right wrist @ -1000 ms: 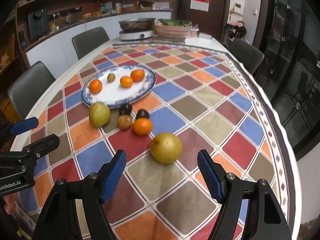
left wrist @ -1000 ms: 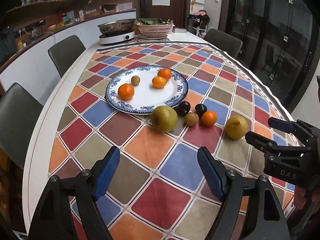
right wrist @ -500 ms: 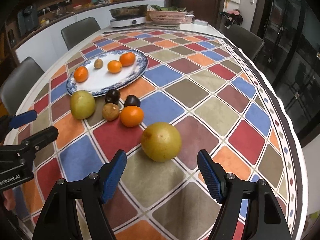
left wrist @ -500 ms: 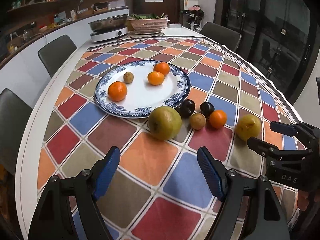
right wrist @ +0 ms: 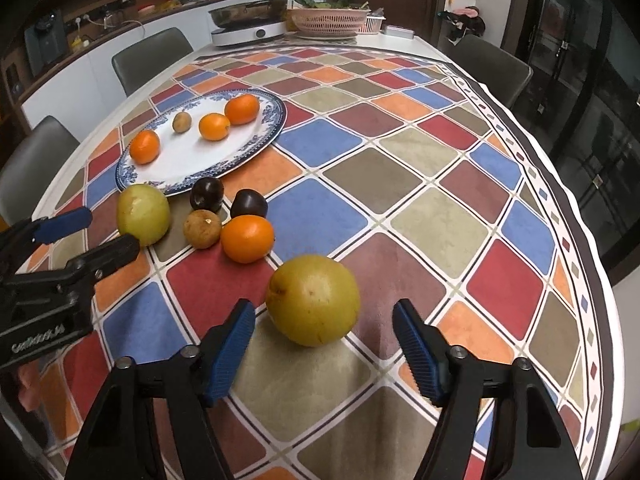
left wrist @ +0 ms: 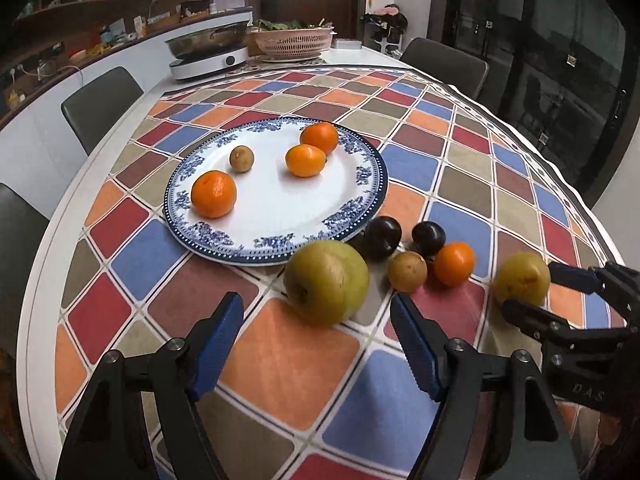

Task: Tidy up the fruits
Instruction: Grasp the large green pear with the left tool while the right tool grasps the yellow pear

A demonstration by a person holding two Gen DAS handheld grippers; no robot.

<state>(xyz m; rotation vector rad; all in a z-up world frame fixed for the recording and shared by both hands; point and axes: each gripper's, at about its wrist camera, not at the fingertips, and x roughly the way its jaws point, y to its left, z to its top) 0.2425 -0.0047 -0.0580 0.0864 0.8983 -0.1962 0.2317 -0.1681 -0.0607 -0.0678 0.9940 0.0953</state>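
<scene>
A blue-and-white plate [left wrist: 224, 236] [right wrist: 264, 132] holds three oranges and a small brown fruit. On the cloth in front of it lie a green pear [left wrist: 326, 280] [right wrist: 143, 213], two dark plums [left wrist: 382, 237] [left wrist: 429, 238], a brown fruit [left wrist: 407, 271], an orange [left wrist: 454, 263] [right wrist: 247, 238] and a yellow pear [left wrist: 521, 278] [right wrist: 313, 299]. My left gripper [left wrist: 316, 350] is open, just short of the green pear. My right gripper [right wrist: 323, 350] is open, its fingers either side of the yellow pear's near half, apart from it.
The table carries a checked cloth [right wrist: 400, 176] and its edge runs close on the right. An electric cooker [left wrist: 208, 56] and a pink basket [left wrist: 294, 40] stand at the far end. Chairs [left wrist: 100, 108] line the left side and far right.
Both grippers have moved forward and lower toward the fruit. The left has closed in on the green pear, the right on the yellow pear. No fruit has moved.
</scene>
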